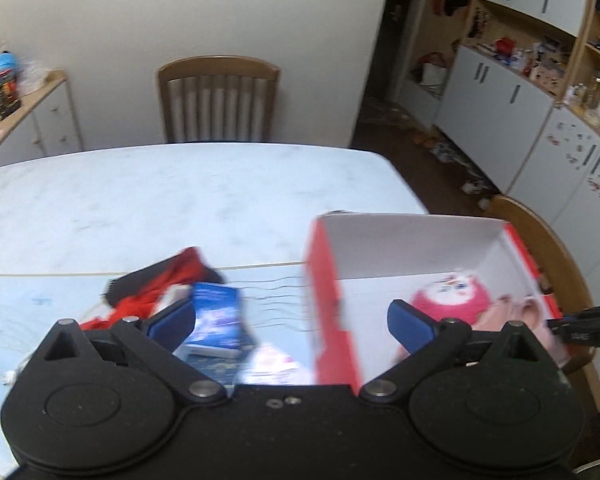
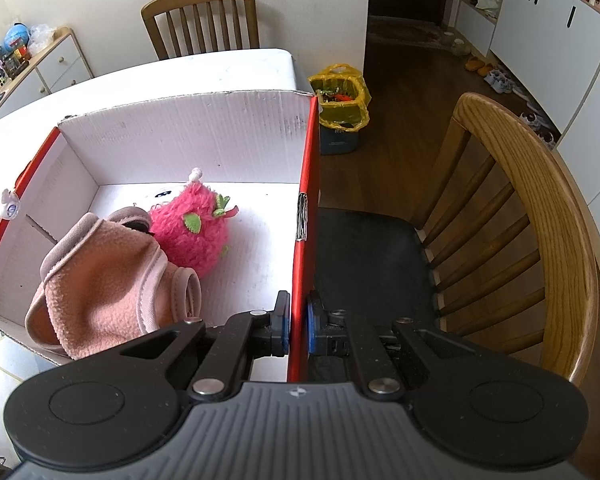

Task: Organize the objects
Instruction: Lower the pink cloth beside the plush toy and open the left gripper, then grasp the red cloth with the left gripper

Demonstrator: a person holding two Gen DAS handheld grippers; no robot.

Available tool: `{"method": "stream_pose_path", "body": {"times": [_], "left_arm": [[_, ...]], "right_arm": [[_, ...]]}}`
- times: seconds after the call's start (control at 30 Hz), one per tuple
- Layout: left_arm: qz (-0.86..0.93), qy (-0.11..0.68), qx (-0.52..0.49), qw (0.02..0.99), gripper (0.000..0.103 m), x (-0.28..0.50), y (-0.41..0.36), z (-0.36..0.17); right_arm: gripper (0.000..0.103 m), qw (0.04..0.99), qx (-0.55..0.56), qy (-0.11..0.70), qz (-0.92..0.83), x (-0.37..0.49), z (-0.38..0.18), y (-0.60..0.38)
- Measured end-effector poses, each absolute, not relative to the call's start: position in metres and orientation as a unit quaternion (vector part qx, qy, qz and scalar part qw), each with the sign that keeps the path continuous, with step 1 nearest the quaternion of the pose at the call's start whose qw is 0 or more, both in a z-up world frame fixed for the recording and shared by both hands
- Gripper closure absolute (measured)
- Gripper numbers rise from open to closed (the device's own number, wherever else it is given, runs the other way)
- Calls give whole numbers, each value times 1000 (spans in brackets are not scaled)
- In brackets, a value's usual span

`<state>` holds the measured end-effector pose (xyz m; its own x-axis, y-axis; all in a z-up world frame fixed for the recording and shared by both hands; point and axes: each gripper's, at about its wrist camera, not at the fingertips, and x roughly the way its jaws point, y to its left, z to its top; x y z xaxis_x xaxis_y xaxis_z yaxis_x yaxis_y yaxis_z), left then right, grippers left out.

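Observation:
A red cardboard box (image 1: 324, 280) with a white inside (image 2: 204, 132) stands on the table's right part. In it lie a pink plush toy (image 2: 196, 224) (image 1: 452, 296) and a pale pink fleece garment (image 2: 100, 284) (image 1: 520, 312). My right gripper (image 2: 298, 326) is shut on the box's right wall (image 2: 306, 200). My left gripper (image 1: 292, 320) hangs open and empty above the box's left wall. Below its left finger lie a blue box (image 1: 216, 320), a red and black cloth (image 1: 160, 284) and a pink-white packet (image 1: 272, 364).
The white table (image 1: 160, 200) reaches far back to a wooden chair (image 1: 220, 100). Another wooden chair (image 2: 520, 220) stands right of the box. A bin with a yellow bag (image 2: 342, 104) is on the floor. White cabinets (image 1: 500, 92) line the right wall.

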<state>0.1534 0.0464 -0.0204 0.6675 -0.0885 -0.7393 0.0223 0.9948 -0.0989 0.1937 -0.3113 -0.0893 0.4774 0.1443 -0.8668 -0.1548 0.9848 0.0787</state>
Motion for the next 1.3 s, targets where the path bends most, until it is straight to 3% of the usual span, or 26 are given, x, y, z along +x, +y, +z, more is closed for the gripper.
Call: {"method": "stream_pose_path", "body": {"times": [0.47, 0.97, 1.3], "left_arm": [[13, 435, 8, 900, 2, 158, 126, -46], [9, 478, 138, 867, 5, 190, 159, -107], [-14, 475, 183, 861, 23, 201, 154, -133]], "right_arm": [[95, 857, -14, 510, 72, 198, -90, -305], [95, 849, -9, 526, 45, 199, -90, -302], [95, 846, -15, 532, 36, 200, -90, -298]]}}
